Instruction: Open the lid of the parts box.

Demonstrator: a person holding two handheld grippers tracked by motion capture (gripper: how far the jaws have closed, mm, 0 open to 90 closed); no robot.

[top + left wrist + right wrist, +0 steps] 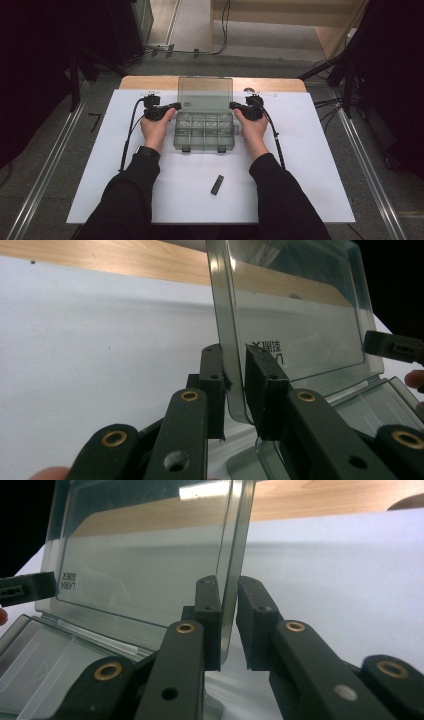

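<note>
Two grippers flanking the raised lid of a clear organizer box

The box (204,131) is sitting mid-table, its lid (205,94) standing upright at 12 o'clock. The left gripper (234,385) at 9 o'clock and the right gripper (228,622) at 3 o'clock are each straddling a lid edge, jaws slightly apart, not clamping.

Lid label (266,347): you see a small dark print on the clear lid (300,320), mirrored from behind, too blurred to read.
Same label, right gripper view (68,583): turned sideways, letters too small to make out.
</note>
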